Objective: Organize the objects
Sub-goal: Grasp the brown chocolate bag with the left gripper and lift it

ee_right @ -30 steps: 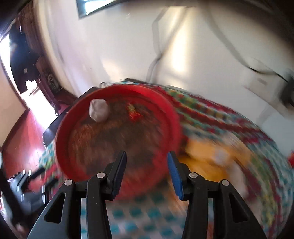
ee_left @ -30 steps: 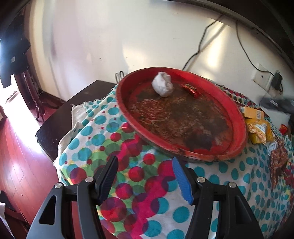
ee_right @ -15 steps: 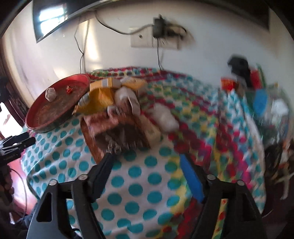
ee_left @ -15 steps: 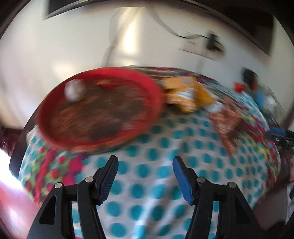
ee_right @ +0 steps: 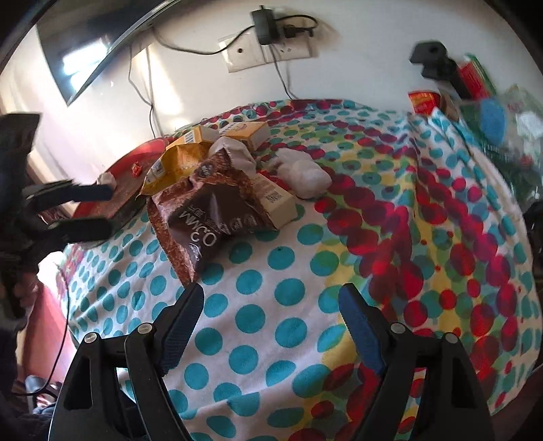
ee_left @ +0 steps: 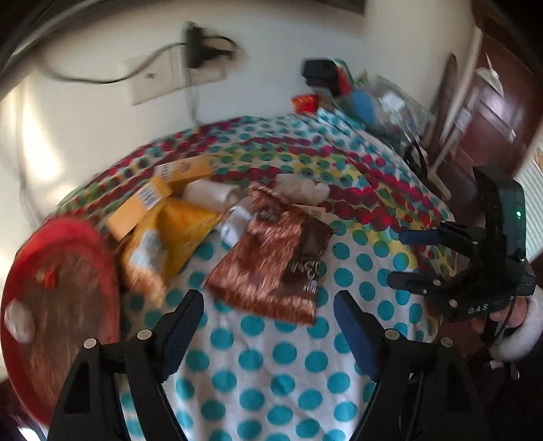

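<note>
A pile of snack packs lies on the polka-dot cloth (ee_right: 258, 281): a brown foil bag (ee_left: 271, 257) (ee_right: 203, 217), a yellow bag (ee_left: 166, 244) (ee_right: 183, 159), yellow boxes (ee_left: 142, 203) (ee_right: 247, 130) and white crumpled wads (ee_left: 298, 190) (ee_right: 305, 173). A red tray (ee_left: 68, 244) (ee_right: 125, 169) at the left holds a white wad and a small red wrapper. My left gripper (ee_left: 268, 305) (ee_right: 105, 210) hovers just short of the brown bag, its jaws opening with nothing between them. My right gripper (ee_right: 271, 298) (ee_left: 400, 259) stands open over bare cloth to the right of the pile.
A wall socket with a black charger (ee_right: 268, 20) and cables is behind the table. Cluttered packs and a black object (ee_right: 431, 61) crowd the far right corner. A hand (ee_left: 516, 325) holds the right gripper. The cloth drops off at the near edge.
Both views have swung from the red tray to the snack pile. Both grippers' jaws stand wider than before. The left gripper has rolled and now sees the right one.
</note>
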